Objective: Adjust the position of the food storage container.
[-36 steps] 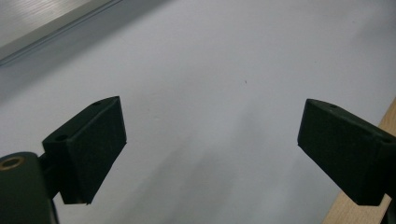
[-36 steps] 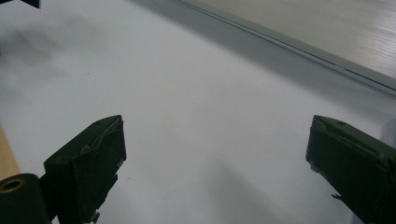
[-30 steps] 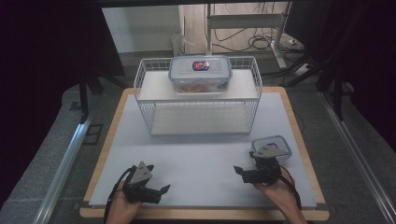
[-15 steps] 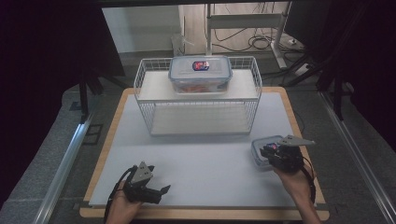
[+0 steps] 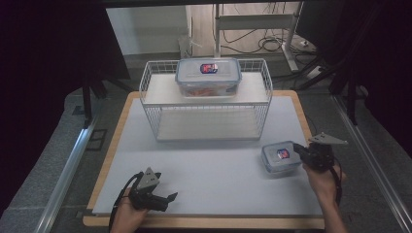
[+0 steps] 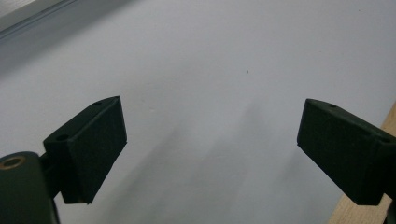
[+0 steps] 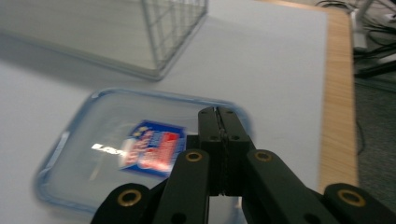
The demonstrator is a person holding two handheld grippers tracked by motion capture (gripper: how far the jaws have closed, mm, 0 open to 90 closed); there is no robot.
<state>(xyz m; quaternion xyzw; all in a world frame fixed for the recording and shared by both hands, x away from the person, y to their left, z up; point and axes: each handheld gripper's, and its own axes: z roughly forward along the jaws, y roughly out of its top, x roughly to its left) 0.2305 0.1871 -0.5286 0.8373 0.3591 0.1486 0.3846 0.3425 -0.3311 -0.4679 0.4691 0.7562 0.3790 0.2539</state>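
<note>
Just beyond and under the tips of my right gripper (image 7: 219, 116), whose jaws are pressed together with nothing between them, I see the small box (image 7: 140, 149) lying flat on the white table (image 7: 280, 60), its blue-rimmed lid and label facing up, with the wire rack (image 7: 173, 28) farther off past it. My left gripper (image 6: 210, 140) hangs over bare table with its jaws wide apart and nothing between them, well apart from the small box (image 5: 279, 157), while a bigger box (image 5: 209, 76) sits on the rack's top shelf.
</note>
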